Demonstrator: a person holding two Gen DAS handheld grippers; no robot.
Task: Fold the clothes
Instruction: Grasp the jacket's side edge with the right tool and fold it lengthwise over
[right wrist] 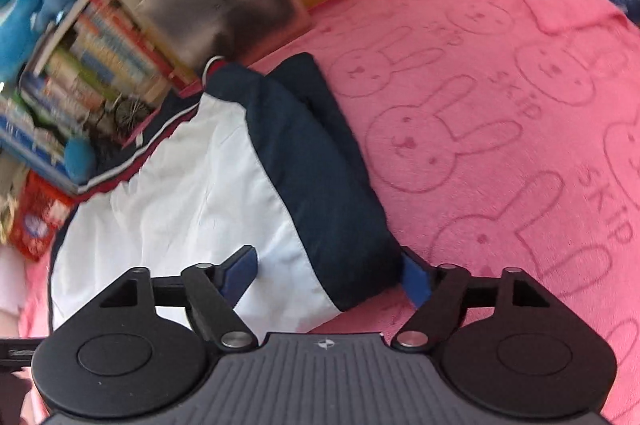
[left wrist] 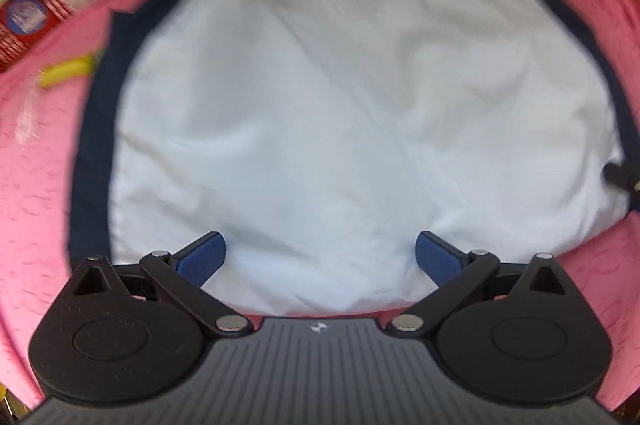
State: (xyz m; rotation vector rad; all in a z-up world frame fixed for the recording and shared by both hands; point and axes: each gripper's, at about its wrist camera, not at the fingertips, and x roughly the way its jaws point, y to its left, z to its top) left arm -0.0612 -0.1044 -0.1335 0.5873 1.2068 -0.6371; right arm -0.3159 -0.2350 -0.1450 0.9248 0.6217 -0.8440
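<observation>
The garment [left wrist: 352,129], white with navy borders and a red-and-grey striped band at its far end, lies spread on the pink blanket [right wrist: 500,113], its near hem just ahead of both tools and its length running away from them toward the books [right wrist: 92,65]. The left tool [left wrist: 320,257] points steeply down over the middle of the near hem; its blue pads [left wrist: 200,259] stand wide apart over the white cloth and grip nothing. The right tool [right wrist: 330,275] sits at the garment's right near corner, where the navy sleeve [right wrist: 320,165] is folded in along the right edge. Its jaws are well apart and straddle that corner, white panel by the left pad, navy roll against the right one; whether the right pad actually presses the cloth I cannot tell, and it does not look pinched. What matters for the next fold is that the long axis runs straight away from both tools, so a lengthwise fold would likely carry the near hem forward to the striped band. The right tool is nearer an edge worth gripping; the left would need to shift out to the left corner.
</observation>
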